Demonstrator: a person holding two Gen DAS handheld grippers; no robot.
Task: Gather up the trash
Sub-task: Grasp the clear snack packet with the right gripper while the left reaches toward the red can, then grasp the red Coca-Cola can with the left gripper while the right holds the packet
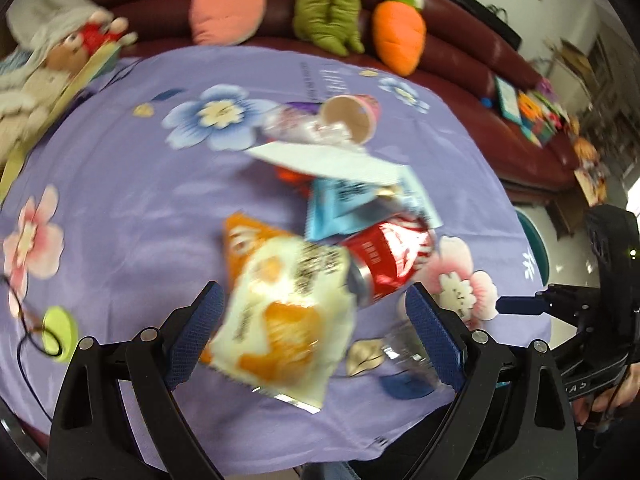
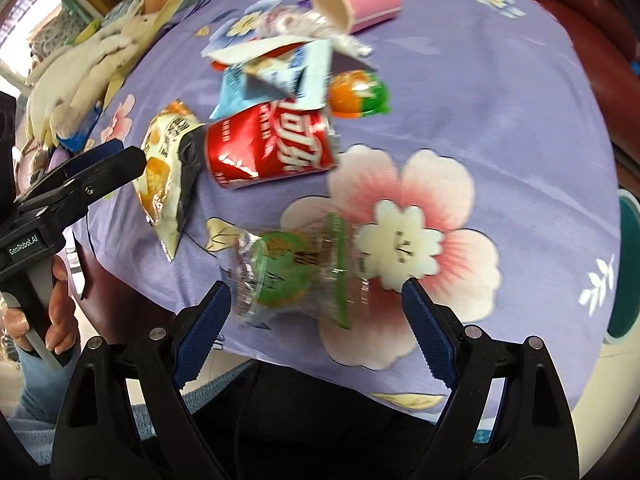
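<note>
Both tools gape: left [image 1: 312, 336] around snack bag [image 1: 280, 320], right [image 2: 316, 316] seemingly around wrapper [image 2: 292, 272].

Both views are bright and evenly lit, with soft daylight and only faint shadows on the lilac flower-printed tablecloth [image 1: 120, 208]. Motion blur smears the orange-and-white snack bag [image 1: 280, 312] and the crushed red soda can [image 2: 272, 144]. Fisheye distortion bulges the cloth and darkens the corners; glare whitens the window beyond its left edge.

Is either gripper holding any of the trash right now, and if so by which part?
Nothing is held. The left gripper is open around the yellow snack bag, and the right gripper is open around the clear green-labelled wrapper.
</note>
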